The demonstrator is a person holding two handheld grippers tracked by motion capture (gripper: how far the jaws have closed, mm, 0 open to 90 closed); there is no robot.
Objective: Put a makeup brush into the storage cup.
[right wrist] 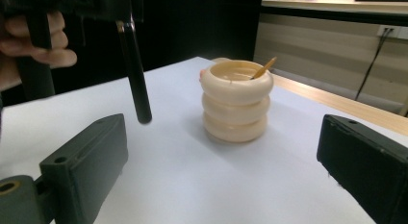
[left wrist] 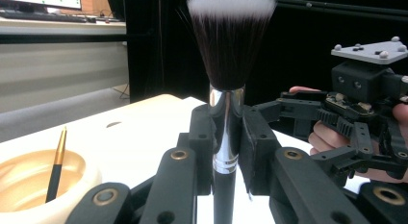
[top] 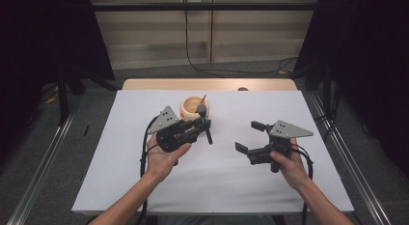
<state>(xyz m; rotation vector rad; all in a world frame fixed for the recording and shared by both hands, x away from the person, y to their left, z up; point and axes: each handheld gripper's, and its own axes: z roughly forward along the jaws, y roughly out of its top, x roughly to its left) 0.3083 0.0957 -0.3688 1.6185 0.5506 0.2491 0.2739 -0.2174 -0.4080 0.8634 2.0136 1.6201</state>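
My left gripper [top: 205, 122] clamps the brush [left wrist: 230, 80] beside the holder [right wrist: 236, 100]; my right gripper [top: 252, 136] hangs level, jaws wide.

A white-topped table [top: 144, 186] carries one cream ringed holder [right wrist: 236, 101].

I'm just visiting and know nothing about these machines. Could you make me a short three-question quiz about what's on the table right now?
1. True or false: the left gripper is shut on a makeup brush.
2. What stands inside the cream ringed holder? A) a pen B) a spoon C) scissors
3. How do the right gripper's jaws stand?

Key
1. True; its jaws clamp the brush's handle, bristles up.
2. A, a slim black and gold pen.
3. Open, with nothing between them.
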